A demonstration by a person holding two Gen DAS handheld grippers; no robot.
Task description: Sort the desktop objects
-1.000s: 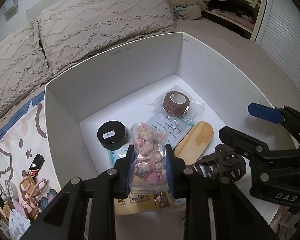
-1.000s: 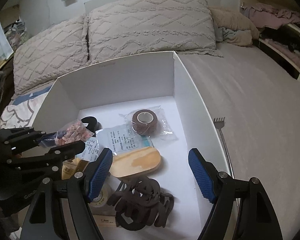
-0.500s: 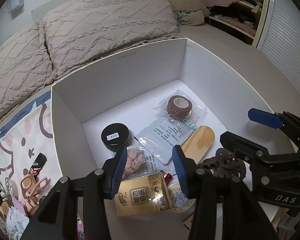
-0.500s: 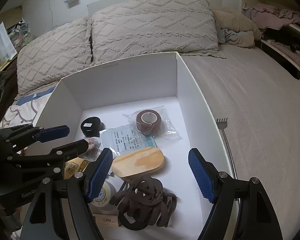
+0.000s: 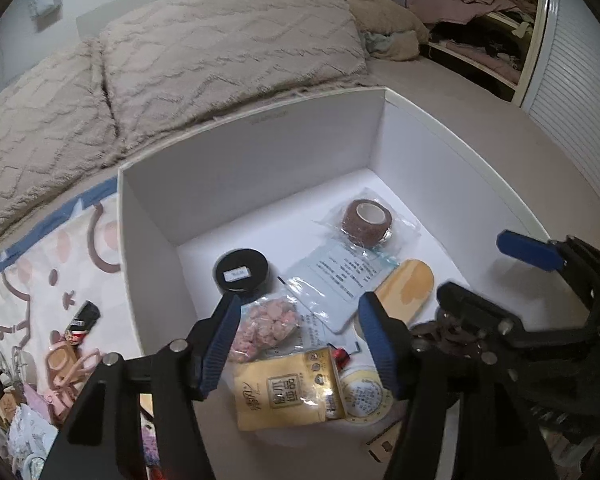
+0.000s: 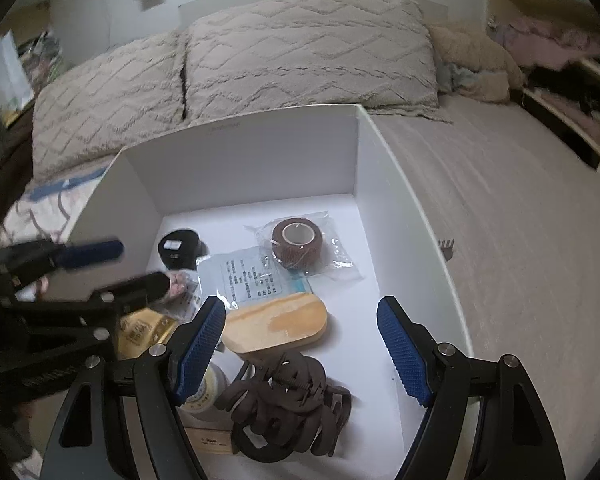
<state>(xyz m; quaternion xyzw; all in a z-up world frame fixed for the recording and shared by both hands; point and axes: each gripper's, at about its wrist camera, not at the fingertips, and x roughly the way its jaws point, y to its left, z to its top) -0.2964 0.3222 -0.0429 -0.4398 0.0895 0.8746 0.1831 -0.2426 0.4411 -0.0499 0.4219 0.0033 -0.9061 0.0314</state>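
Left hand-held gripper (image 5: pixel 300 334): jaws have just been opening, and the pink bead bag (image 5: pixel 266 326) is out of the grip. It lies on the floor of the white box (image 5: pixel 252 160), near-left, partly over the yellow sachet (image 5: pixel 290 388) and just near of the black round tin (image 5: pixel 241 272). The bag sits low between the blue pads, but they don't press on it.

Right hand-held gripper (image 6: pixel 300 354): jaws apart, nothing clamped, hovering over the brown hair claw (image 6: pixel 288 404) and the wooden brush (image 6: pixel 276 322).

Doing the release well, as I judge it:
- Lift the left gripper straight up and out before swinging left, so a pad doesn't snag the bag's film.
- Clear the box's left wall on the way to the pile on the bed (image 5: pixel 480 108).
- Keep the right gripper parked; the two sit close together over the near end of the box.

View differences:
- Left wrist only: the unsorted clutter left of the box, including pink scissors (image 5: pixel 74 366) and a small dark tube (image 5: pixel 82 322), plus the round yellow-rimmed disc (image 5: pixel 364 394) flat beside the sachet.
- Right wrist only: the whole hair claw, and a small fork-like tool (image 6: pixel 446 246) on the bed right of the box. The left gripper is motion-blurred here.
- Both: the bandage roll (image 6: pixel 297 242) in its wrapper and the printed pouch (image 6: pixel 252 276) mid-box.
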